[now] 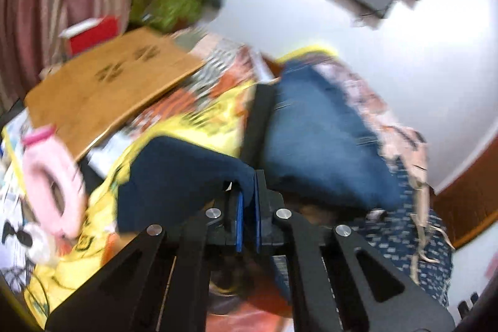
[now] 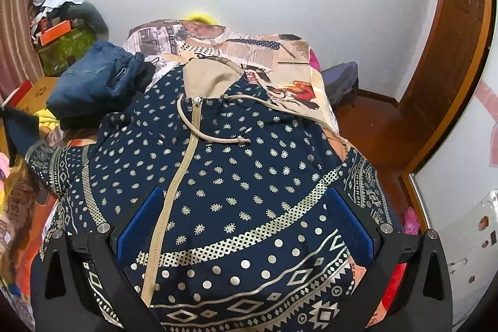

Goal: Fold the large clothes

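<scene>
1. While the left view is smeared by motion blur, the left gripper (image 1: 248, 192) shows its blue pads pinched together on a fold of dark navy cloth (image 1: 180, 173), likely a sleeve.
2. The right gripper (image 2: 246, 226) has its jaws wide apart, with the navy patterned hoodie (image 2: 236, 176) spread between and beneath them; the pads press on nothing.
3. The hoodie lies face up on the bed (image 2: 280, 52), its beige zipper (image 2: 183, 164) closed and its hood towards the wall.
4. Folded blue jeans (image 2: 96, 83) sit beside the hoodie's left shoulder.
5. A wooden board (image 1: 105, 89) lies further left.
</scene>
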